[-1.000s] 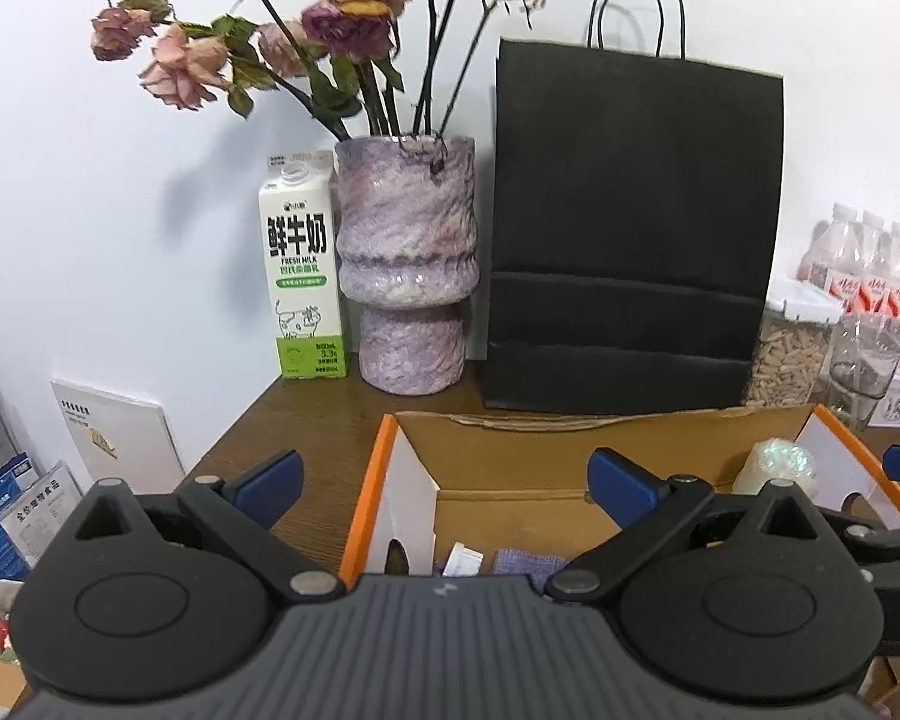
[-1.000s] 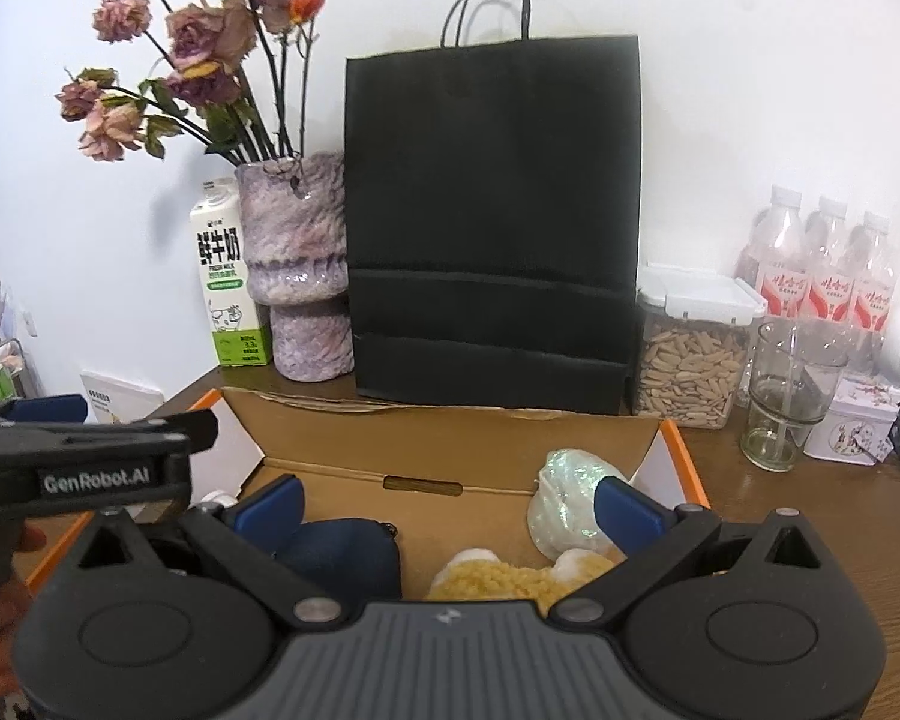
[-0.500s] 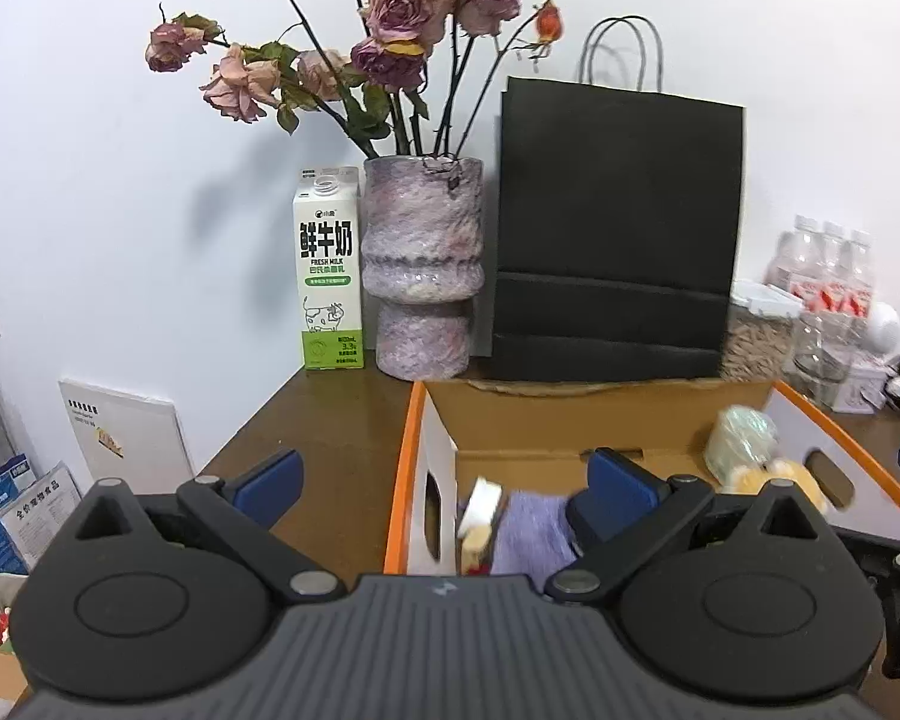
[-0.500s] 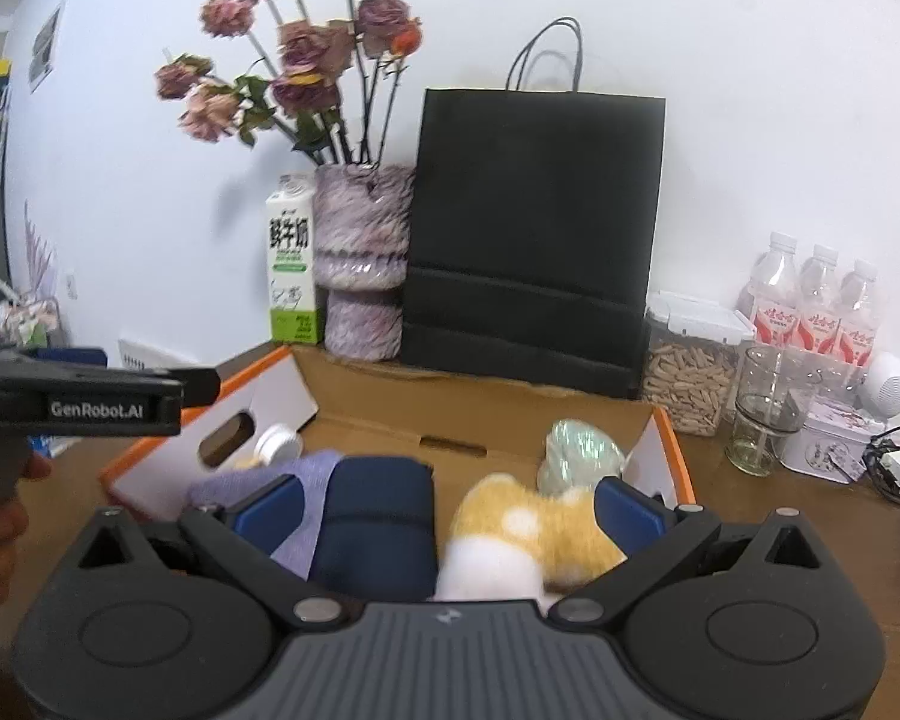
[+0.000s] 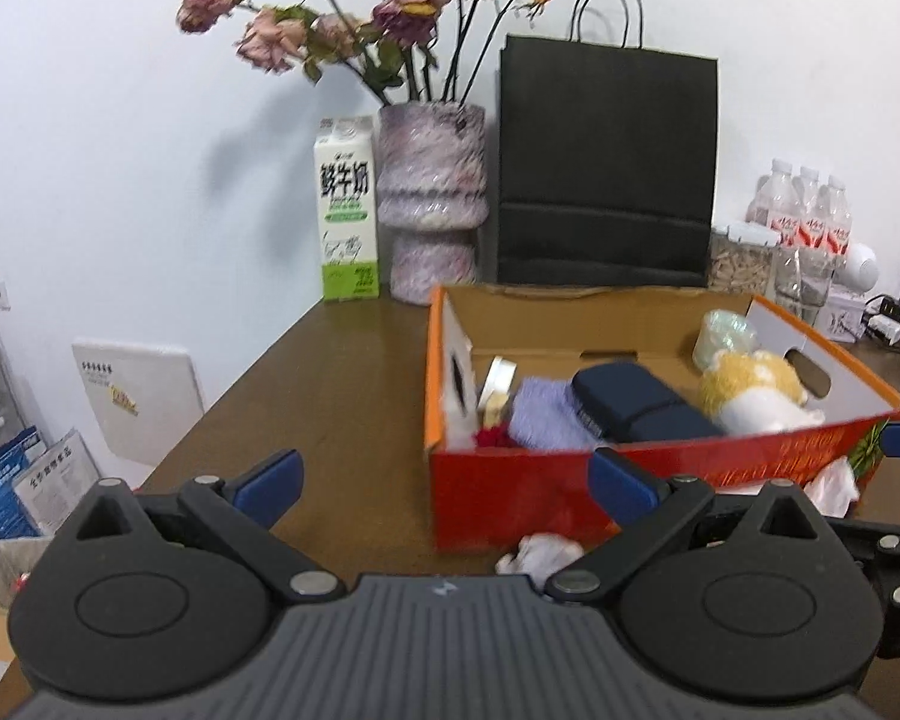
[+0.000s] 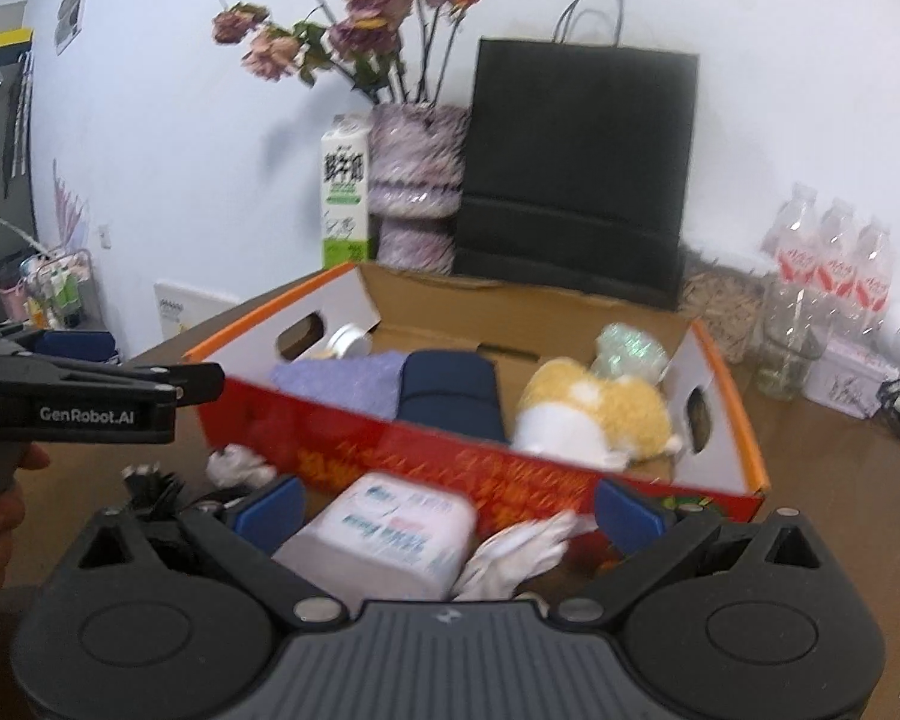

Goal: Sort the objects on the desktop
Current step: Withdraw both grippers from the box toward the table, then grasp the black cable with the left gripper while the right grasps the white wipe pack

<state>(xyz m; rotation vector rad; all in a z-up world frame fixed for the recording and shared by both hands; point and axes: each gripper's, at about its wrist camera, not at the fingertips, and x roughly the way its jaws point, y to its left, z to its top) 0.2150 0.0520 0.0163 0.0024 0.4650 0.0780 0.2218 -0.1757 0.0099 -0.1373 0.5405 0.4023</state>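
A red cardboard box (image 5: 528,489) (image 6: 450,456) stands on the brown table (image 5: 330,372). Inside lie a lilac cloth (image 5: 540,414) (image 6: 342,381), a navy case (image 5: 630,399) (image 6: 450,390), a yellow plush toy (image 5: 750,387) (image 6: 600,414), a shiny wrapped ball (image 5: 723,333) (image 6: 630,348) and a small round tin (image 5: 498,375) (image 6: 348,339). My left gripper (image 5: 444,480) is open, near the box's front left corner. My right gripper (image 6: 447,507) is open above a tissue pack (image 6: 390,531) and crumpled white paper (image 6: 522,552) in front of the box. Another crumpled paper (image 5: 540,549) (image 6: 237,465) lies by the box.
Along the back wall stand a milk carton (image 5: 348,210), a vase of dried roses (image 5: 432,204), a black paper bag (image 5: 606,162), a jar of seeds (image 5: 741,258), a glass (image 5: 801,279) and water bottles (image 5: 801,204). A hand (image 6: 0,510) holds the left gripper. Black cables (image 6: 150,483) lie nearby.
Both grippers have pulled back from over the box towards the table's front. The box's red front wall, the tissue pack and the crumpled papers have come into view.
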